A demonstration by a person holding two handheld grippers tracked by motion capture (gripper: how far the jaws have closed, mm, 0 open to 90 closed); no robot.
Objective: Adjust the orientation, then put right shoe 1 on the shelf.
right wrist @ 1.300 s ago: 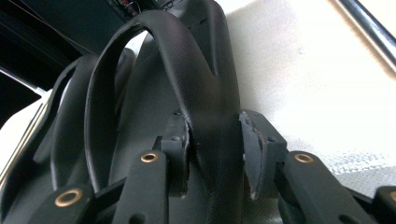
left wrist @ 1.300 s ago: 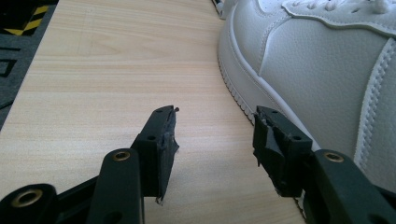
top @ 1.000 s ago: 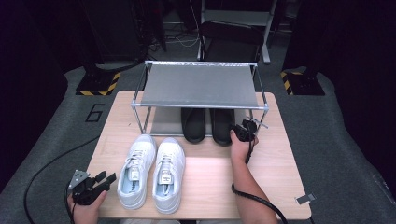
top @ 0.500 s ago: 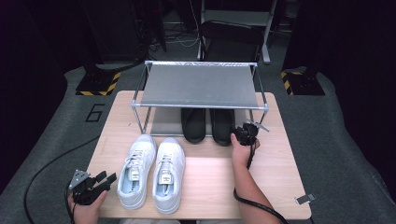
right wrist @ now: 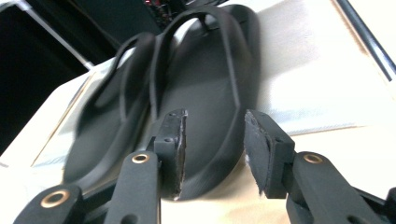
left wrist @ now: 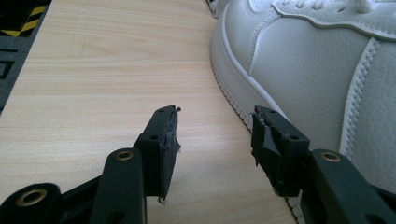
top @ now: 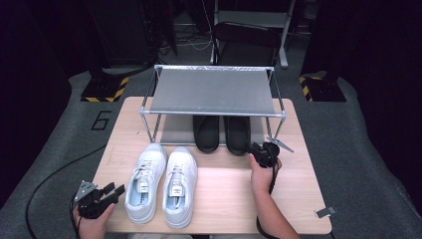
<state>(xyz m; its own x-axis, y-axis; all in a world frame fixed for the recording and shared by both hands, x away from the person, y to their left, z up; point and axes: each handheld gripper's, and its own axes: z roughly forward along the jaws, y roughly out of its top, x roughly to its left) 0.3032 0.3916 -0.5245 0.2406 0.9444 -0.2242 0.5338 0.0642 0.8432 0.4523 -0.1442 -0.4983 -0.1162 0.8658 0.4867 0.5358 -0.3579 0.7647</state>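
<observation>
Two black flip-flops [top: 222, 133] lie side by side at the centre of the high view, tucked under the metal shoe rack [top: 213, 92] on its pale lower mat [top: 174, 130], heels poking toward the person. The right gripper [top: 256, 149] sits just beside the heel of the right flip-flop [right wrist: 205, 107], which rises up the middle of the right gripper view; its jaws stand apart at a moderate gap, holding nothing, aimed at the heel rim.

Judging by the look, the flip-flop is light, thin and rubbery: it should bend rather than crack, and its matte surface ought to give the pads decent friction. A pinch on the heel edge seems the surest hold, though the sole may droop from there. The thong strap is a second option, but it looks soft and would let the sandal swing.

At the lower left of the high view, the left gripper [top: 113, 191] rests on the wooden table [top: 298, 199], jaws parted wide and empty, just beside the outer sole of the left white sneaker [left wrist: 317, 70]. The pair of sneakers [top: 161, 181] stands in front of the rack.

The rack's top shelf holds nothing; its bottom level holds the flip-flops alone.
</observation>
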